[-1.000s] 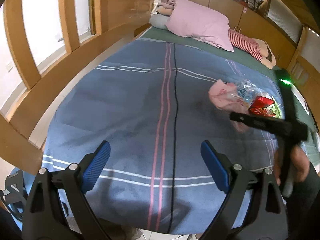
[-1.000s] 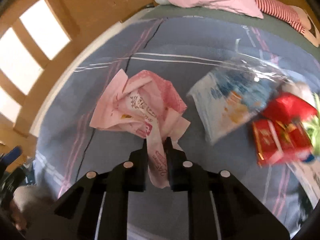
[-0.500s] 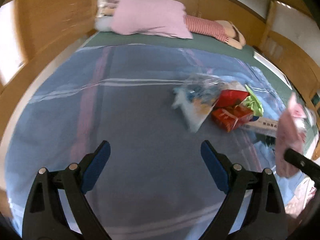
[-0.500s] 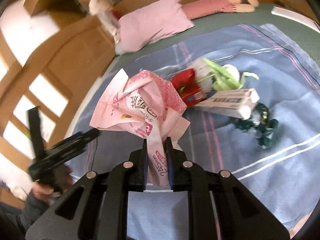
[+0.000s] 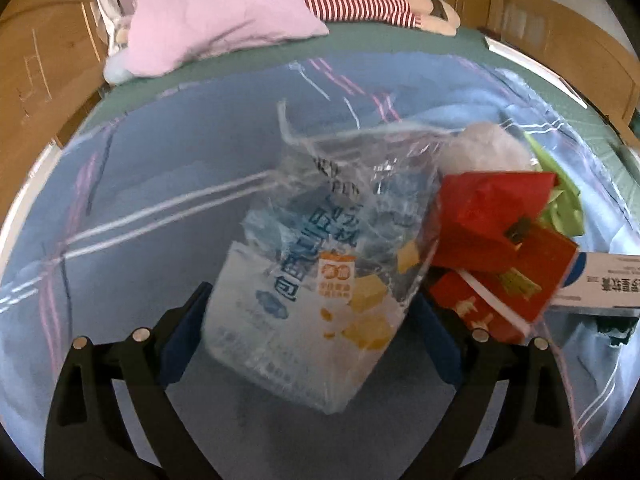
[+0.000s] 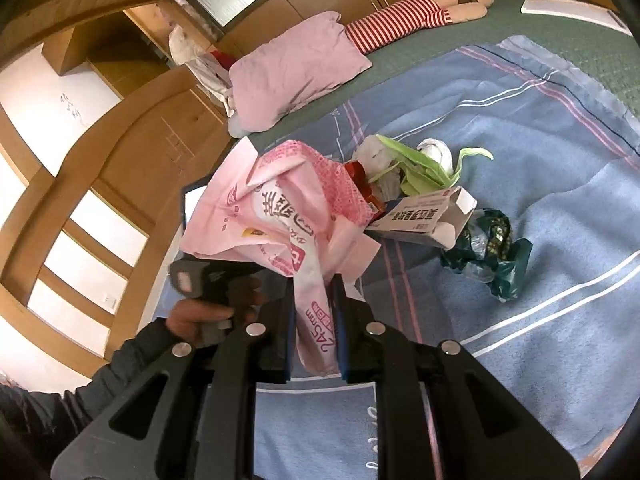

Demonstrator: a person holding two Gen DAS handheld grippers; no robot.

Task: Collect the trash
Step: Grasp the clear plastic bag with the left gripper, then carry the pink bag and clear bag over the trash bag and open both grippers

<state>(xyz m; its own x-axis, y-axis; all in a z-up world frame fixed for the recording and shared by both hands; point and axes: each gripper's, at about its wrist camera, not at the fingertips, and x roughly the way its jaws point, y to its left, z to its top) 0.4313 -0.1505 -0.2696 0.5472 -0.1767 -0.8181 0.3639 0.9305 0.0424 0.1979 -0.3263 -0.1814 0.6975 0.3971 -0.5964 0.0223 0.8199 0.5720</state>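
On the bed [image 5: 168,184], my right hand-held gripper [image 6: 313,312] pinches a pink wrapper [image 6: 280,216] while my left hand-held gripper [image 5: 308,320], spread wide, straddles a clear bread bag [image 5: 320,264] I judge needs closing on next.

On the blanket [image 5: 140,184], the clear bag [image 5: 320,264] lies left of the red packets [image 5: 500,240], with the pillow [image 5: 216,20] behind.

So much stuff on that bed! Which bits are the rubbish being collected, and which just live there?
Rubbish:
pink wrapper, held by the right gripper
clear bread bag, between the open left gripper fingers
red packets
white carton
green wrapper

Just there:
pink pillow
striped doll
blue blanket
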